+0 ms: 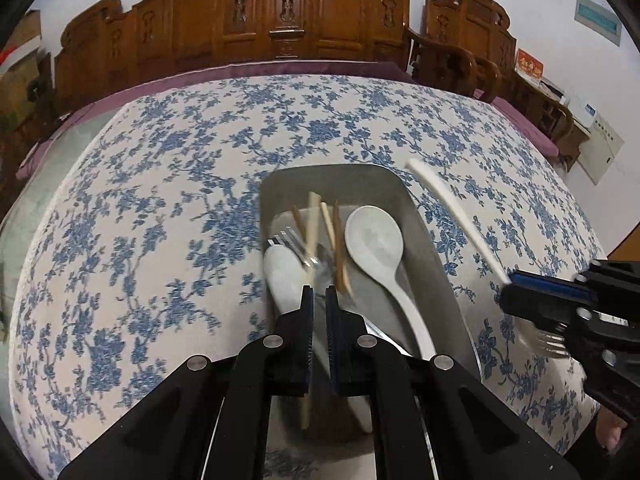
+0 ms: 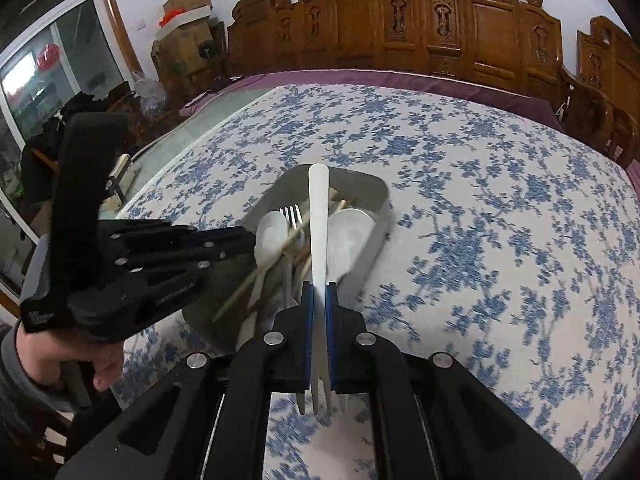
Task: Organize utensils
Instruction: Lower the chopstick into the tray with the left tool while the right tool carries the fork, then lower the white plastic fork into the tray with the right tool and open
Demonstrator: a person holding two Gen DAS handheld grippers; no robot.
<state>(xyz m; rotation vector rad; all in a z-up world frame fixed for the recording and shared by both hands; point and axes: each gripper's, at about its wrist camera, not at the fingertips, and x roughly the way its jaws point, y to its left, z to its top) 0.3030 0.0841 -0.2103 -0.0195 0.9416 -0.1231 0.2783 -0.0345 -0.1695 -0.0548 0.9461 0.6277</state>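
Observation:
A grey metal tray (image 1: 360, 174) (image 2: 362, 184) lies on the flowered tablecloth. It holds a large white spoon (image 1: 374, 240) (image 2: 352, 232), a smaller white spoon (image 1: 282, 276) (image 2: 272, 236), several chopsticks (image 1: 340, 248) (image 2: 280, 258) and a metal fork (image 1: 288, 240) (image 2: 292, 214). My left gripper (image 1: 319, 292) (image 2: 252, 242) hangs over the tray's left part, shut, with nothing visibly held. My right gripper (image 2: 319, 286) (image 1: 510, 284) is shut on a white-handled fork (image 2: 319, 208) (image 1: 444, 200). Its handle points forward over the tray and its tines stick out behind the fingers.
The table (image 1: 160, 200) (image 2: 500, 220) carries a white cloth with blue flowers. Carved wooden chairs (image 1: 280, 12) (image 2: 440, 20) and a purple cushion line its far side. A person's hand (image 2: 80, 360) holds the left gripper. Boxes and a window (image 2: 48, 76) stand at the left.

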